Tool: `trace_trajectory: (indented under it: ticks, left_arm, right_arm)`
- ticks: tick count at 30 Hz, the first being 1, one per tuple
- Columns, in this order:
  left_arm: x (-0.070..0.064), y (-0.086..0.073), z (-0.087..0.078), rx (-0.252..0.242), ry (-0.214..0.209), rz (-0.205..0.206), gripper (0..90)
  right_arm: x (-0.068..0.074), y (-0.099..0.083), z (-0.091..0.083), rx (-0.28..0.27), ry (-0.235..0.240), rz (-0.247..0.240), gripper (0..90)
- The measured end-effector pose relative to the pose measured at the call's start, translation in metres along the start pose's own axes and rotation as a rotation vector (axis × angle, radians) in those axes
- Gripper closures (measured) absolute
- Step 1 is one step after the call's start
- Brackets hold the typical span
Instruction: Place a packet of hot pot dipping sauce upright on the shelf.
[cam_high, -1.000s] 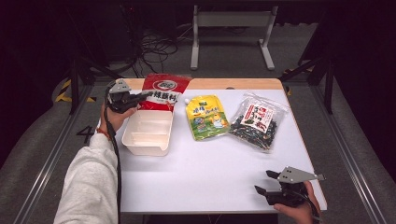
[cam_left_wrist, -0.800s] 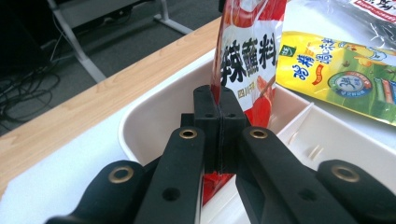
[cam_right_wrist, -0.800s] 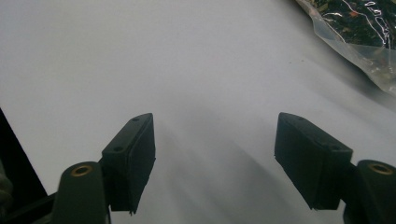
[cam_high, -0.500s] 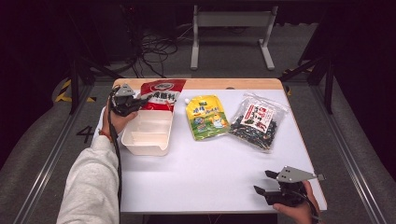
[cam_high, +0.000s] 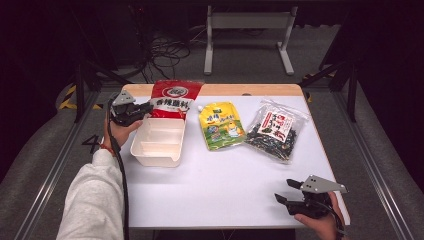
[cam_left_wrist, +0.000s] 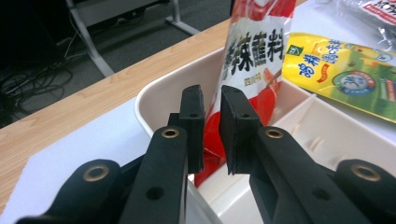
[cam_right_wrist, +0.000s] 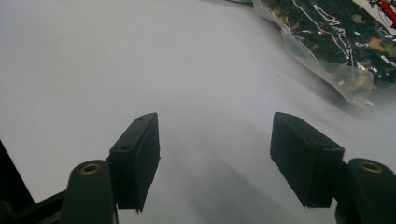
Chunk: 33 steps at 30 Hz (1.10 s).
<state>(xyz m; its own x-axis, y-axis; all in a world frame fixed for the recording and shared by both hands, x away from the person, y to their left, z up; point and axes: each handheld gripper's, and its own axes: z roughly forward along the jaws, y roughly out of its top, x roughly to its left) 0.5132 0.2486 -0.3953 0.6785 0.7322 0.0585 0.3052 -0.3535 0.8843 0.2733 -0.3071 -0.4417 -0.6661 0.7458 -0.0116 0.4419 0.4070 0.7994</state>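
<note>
Red sauce packet (cam_high: 173, 98) at upper left of the frame, lower edge dipping into the white tray (cam_high: 159, 141). Left tongs (cam_high: 145, 109) nearly closed, narrow gap, nothing pinched, right by that edge. Right tongs (cam_high: 282, 192) wide open, lower right over bare desk (cam_high: 220, 185).

Left tool (cam_high: 145, 108) nearly closed; right tool (cam_high: 286, 192) gaping.

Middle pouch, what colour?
Yellow with green print: the pouch lies flat between the red bag and the seaweed bag; high view shows it best.
</note>
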Motion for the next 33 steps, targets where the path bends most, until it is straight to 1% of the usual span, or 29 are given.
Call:
trace_trajectory:
  ticks: [2, 3, 4, 6, 8, 9, 10, 11, 13, 14, 16, 18, 21, 23, 25, 27, 28, 29, 30, 31, 32, 33]
  left_arm:
    - [-0.003, -0.001, -0.008, -0.007, 0.01, -0.001, 78.5]
    - [-0.003, -0.001, -0.008, -0.007, 0.01, -0.001, 78.5]
    - [-0.007, -0.001, -0.017, -0.026, 0.011, 0.001, 78.5]
    - [-0.012, -0.001, -0.027, -0.039, 0.012, 0.013, 77.2]
    - [-0.019, -0.001, -0.039, -0.062, 0.009, 0.016, 75.4]
    - [-0.019, -0.001, -0.039, -0.062, 0.009, 0.016, 75.3]
    - [-0.026, -0.002, -0.05, -0.078, 0.011, 0.035, 75.0]
    - [-0.03, -0.003, -0.055, -0.082, 0.001, 0.034, 74.7]
    - [-0.037, -0.006, -0.066, -0.093, -0.003, 0.04, 73.3]
    - [-0.037, -0.006, -0.066, -0.093, -0.003, 0.04, 72.8]
    - [-0.044, -0.01, -0.077, -0.114, -0.01, 0.032, 72.2]
    - [-0.049, -0.014, -0.085, -0.115, 0.002, 0.037, 69.8]
    - [-0.058, -0.021, -0.096, -0.133, -0.022, 0.024, 68.3]
    - [-0.066, -0.026, -0.103, -0.14, -0.03, 0.034, 67.6]
    - [-0.073, -0.032, -0.108, -0.152, -0.041, 0.034, 66.7]
    - [-0.081, -0.037, -0.114, -0.159, -0.039, 0.035, 65.8]
    - [-0.085, -0.04, -0.116, -0.158, -0.045, 0.036, 65.4]
    - [-0.088, -0.041, -0.117, -0.154, -0.042, 0.043, 65.2]
    - [-0.093, -0.043, -0.12, -0.14, -0.037, 0.06, 64.7]
    - [-0.097, -0.045, -0.121, -0.139, -0.035, 0.06, 64.0]
    - [-0.101, -0.048, -0.123, -0.131, -0.046, 0.058, 63.8]
    - [-0.106, -0.05, -0.124, -0.118, -0.046, 0.067, 63.1]
  right_arm:
    - [-0.001, 0.001, 0.001, -0.007, 0.005, 0.005, 33.8]
    - [-0.001, 0.001, 0.001, -0.007, 0.005, 0.005, 33.8]
    - [-0.003, 0.004, 0.002, -0.014, 0.006, 0.001, 35.3]
    - [-0.003, 0.006, 0.003, -0.018, 0.011, -0.004, 36.0]
    - [-0.004, 0.009, 0.005, -0.024, 0.018, -0.011, 37.5]
    - [-0.004, 0.011, 0.006, -0.027, 0.021, -0.014, 37.8]
    - [-0.004, 0.012, 0.007, -0.029, 0.023, -0.018, 38.4]
    - [-0.005, 0.013, 0.008, -0.031, 0.026, -0.02, 38.6]
    - [-0.006, 0.016, 0.009, -0.036, 0.03, -0.022, 39.5]
    - [-0.006, 0.017, 0.009, -0.038, 0.03, -0.024, 40.4]
    - [-0.007, 0.018, 0.01, -0.042, 0.034, -0.026, 41.2]
    - [-0.008, 0.02, 0.011, -0.044, 0.033, -0.028, 41.8]
    - [-0.009, 0.021, 0.013, -0.043, 0.034, -0.028, 42.7]
    - [-0.01, 0.022, 0.013, -0.046, 0.036, -0.027, 43.0]
    - [-0.01, 0.023, 0.014, -0.048, 0.037, -0.033, 44.2]
    - [-0.011, 0.023, 0.013, -0.051, 0.039, -0.031, 45.3]
    - [-0.011, 0.023, 0.013, -0.051, 0.039, -0.03, 46.2]
    - [-0.012, 0.024, 0.014, -0.053, 0.039, -0.03, 46.8]
    - [-0.012, 0.024, 0.014, -0.053, 0.039, -0.03, 47.4]
    - [-0.012, 0.024, 0.013, -0.053, 0.039, -0.031, 48.4]
    - [-0.013, 0.024, 0.013, -0.055, 0.038, -0.033, 49.4]
    - [-0.013, 0.025, 0.014, -0.055, 0.038, -0.035, 50.9]
